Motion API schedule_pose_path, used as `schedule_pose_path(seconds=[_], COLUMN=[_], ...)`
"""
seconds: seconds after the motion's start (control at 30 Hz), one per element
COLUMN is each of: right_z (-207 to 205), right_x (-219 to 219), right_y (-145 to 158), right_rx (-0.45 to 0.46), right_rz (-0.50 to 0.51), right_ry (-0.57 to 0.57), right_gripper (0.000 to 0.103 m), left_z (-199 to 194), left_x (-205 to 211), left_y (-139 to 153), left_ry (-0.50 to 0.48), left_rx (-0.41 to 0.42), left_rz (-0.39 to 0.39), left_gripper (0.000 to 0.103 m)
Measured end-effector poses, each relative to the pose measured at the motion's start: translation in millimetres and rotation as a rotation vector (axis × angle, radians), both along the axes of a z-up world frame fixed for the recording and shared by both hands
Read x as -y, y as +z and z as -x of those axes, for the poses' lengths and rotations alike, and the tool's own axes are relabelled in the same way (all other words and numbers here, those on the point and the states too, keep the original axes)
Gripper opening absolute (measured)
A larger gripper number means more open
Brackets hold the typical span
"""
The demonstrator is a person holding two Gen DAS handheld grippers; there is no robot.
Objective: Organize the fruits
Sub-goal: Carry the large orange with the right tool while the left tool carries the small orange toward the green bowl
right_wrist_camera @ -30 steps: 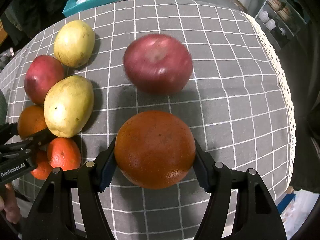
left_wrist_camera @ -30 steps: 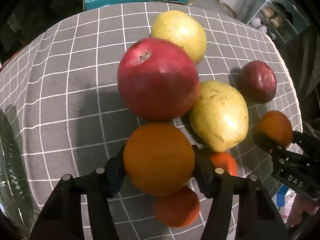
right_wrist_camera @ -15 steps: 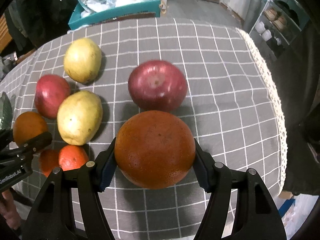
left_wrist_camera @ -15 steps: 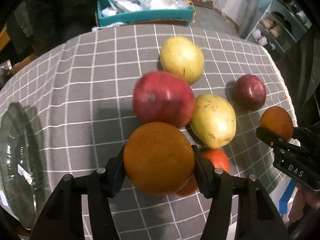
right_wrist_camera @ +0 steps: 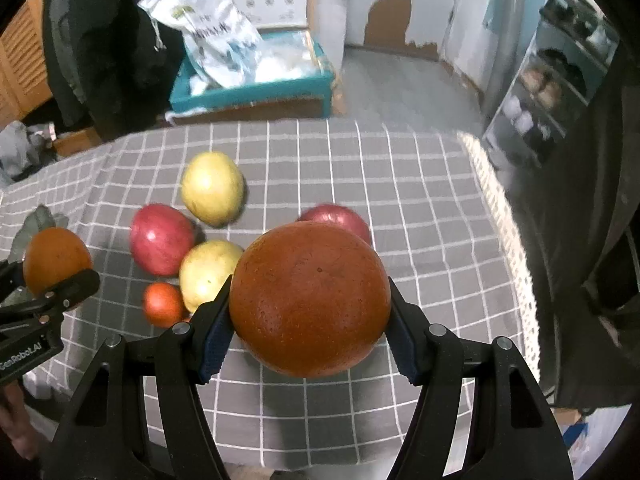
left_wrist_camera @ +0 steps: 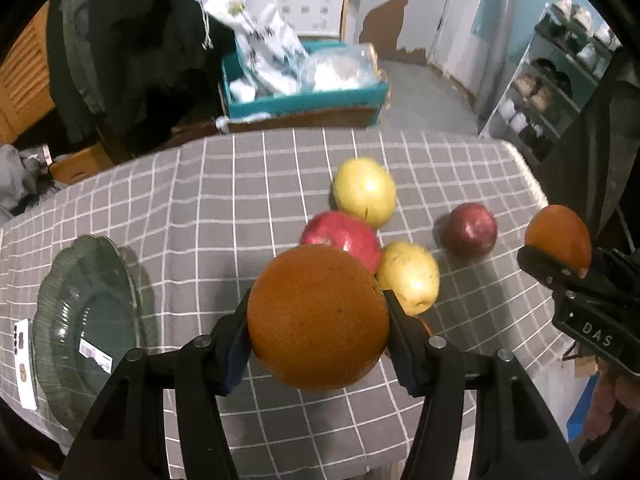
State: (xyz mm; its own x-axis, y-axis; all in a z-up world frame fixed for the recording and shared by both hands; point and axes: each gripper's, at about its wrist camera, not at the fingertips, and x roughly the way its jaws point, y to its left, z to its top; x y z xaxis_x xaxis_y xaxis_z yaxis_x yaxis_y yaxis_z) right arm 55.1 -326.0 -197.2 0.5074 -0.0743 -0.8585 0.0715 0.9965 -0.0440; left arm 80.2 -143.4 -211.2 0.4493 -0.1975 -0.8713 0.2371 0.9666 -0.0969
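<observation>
We hold one orange [left_wrist_camera: 318, 317] clamped in our left gripper's [left_wrist_camera: 318, 334] jaws, another orange [right_wrist_camera: 310, 300] in our right gripper's [right_wrist_camera: 310, 320]; green plate [left_wrist_camera: 86, 320] at nine o'clock.

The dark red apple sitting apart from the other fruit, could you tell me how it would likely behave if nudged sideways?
The dark red apple looks round and stands free on the checked tablecloth, so it would probably roll rather than slide. Its skin looks glossy, so possibly slippery. The cloth's edge is on that side, so a push that way could send it off.
</observation>
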Motion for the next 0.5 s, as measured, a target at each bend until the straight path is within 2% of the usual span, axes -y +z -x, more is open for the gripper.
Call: schedule_pose_path(seconds=[0.23, 0.5], right_z=[7.8, 17.8], right_x=[-7.2, -17.3], right_y=[31.8, 60.4], right_rx=[0.087, 0.168], right_rz=[0.001, 0.018], right_ry=[0.018, 0.042], right_gripper=[0.067, 0.067], left_z=[12.4, 24.2], left_x=[-13.1, -28.9], left_y=[38.9, 70.8], left_ry=[0.013, 0.029], left_rx=[0.093, 0.171], left_rz=[0.020, 0.037], left_gripper=[0.061, 0.061])
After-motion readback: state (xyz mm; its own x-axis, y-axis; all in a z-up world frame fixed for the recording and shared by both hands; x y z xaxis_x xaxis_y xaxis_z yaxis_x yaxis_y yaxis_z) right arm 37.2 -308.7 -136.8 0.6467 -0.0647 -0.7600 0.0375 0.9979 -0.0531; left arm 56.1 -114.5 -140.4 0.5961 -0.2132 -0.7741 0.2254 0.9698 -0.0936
